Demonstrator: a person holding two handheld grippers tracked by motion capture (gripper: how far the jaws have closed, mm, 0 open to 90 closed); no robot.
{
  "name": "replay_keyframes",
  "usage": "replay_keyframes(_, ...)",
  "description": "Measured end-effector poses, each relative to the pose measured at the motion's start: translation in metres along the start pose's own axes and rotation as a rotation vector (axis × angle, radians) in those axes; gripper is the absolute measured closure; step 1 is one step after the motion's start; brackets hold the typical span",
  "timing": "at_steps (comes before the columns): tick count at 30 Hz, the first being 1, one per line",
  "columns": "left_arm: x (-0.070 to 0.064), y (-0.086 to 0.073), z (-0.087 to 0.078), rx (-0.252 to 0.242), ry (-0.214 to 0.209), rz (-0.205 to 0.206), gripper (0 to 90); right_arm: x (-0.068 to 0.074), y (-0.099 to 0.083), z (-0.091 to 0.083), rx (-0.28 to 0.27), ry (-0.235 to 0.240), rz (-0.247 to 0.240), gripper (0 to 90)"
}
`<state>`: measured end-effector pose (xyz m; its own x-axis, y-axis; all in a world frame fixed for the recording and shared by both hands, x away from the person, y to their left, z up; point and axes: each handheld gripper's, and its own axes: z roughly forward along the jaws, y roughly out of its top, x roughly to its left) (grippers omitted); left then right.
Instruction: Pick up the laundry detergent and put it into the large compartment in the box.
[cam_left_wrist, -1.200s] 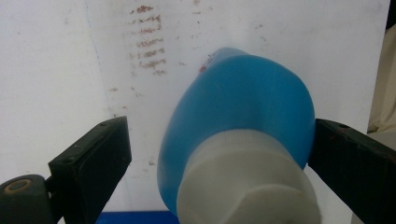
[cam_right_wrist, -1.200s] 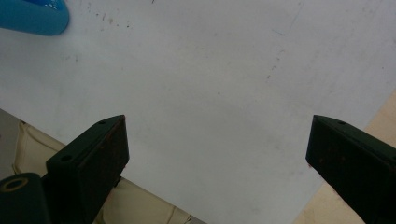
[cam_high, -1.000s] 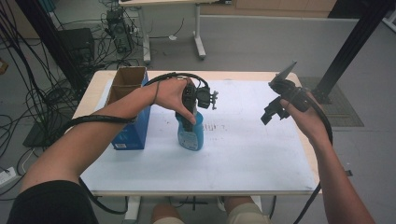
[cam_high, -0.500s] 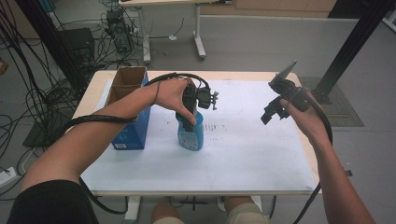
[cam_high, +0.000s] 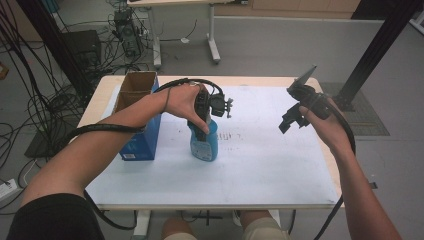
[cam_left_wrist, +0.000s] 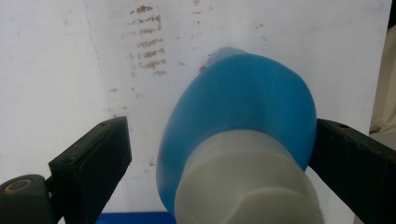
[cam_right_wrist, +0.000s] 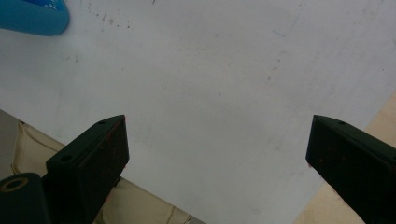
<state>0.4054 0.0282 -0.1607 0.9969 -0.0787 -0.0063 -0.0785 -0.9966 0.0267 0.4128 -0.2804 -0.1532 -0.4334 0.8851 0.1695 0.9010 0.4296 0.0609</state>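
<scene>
While our left tool (cam_high: 204, 131) hangs over the blue bottle (cam_high: 204, 144) at frame centre on the tabletop (cam_high: 260, 165), its jaws are spread either side of the white cap (cam_left_wrist: 247, 186), not clamped. Our right tool (cam_high: 290, 121), mid-right, is released, holding nothing. Blue box (cam_high: 142, 140) sits left.

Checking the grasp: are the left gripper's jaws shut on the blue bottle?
No, the left gripper stands open around the blue bottle, one jaw clear of it.
</scene>
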Motion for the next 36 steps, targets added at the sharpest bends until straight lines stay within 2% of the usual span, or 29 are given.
replay_keyframes(26, -0.0003, 0.0003, 0.0018, 0.007, -0.003, 0.0, 7.4, 0.0006, 0.0018, 0.0032, 0.002, 0.005, -0.004, 6.1)
replay_keyframes(36, -0.0027, -0.0004, 0.0012, 0.006, 0.013, 0.001, 7.3, 0.0015, 0.0028, 0.0044, 0.004, 0.006, -0.004, 6.1)
